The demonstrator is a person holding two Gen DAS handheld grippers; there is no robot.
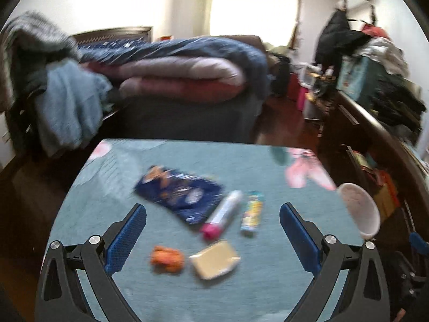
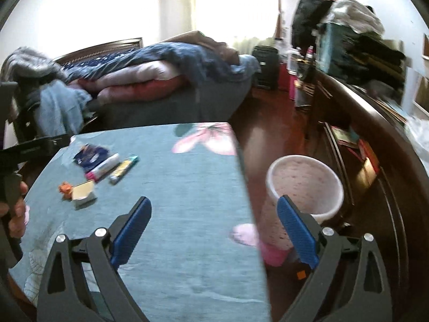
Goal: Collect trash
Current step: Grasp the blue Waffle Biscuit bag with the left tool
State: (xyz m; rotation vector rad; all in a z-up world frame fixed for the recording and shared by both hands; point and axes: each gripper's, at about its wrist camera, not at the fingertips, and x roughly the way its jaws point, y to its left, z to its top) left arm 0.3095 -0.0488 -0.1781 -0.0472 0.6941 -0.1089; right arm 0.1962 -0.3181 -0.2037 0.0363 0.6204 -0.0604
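The left gripper (image 1: 213, 230) hangs above the near part of a table covered in a teal cloth (image 1: 268, 166). Its jaws stand wide apart with nothing between the pads. Five pieces of trash lie grouped on the cloth:

- a dark blue snack bag (image 1: 179, 194), farthest of the group;
- a white tube with a pink cap (image 1: 222, 212), touching the bag's right edge;
- a small colourful wrapper (image 1: 252, 210), just right of the tube;
- an orange crumpled scrap (image 1: 167, 259), nearest left;
- a beige flat packet (image 1: 214, 259), just right of the scrap.

The right gripper (image 2: 214, 226) is over the table's right edge. Its jaws are likewise wide apart and empty. A white speckled bin (image 2: 305, 185) stands on the floor just right of the table, behind the right finger.
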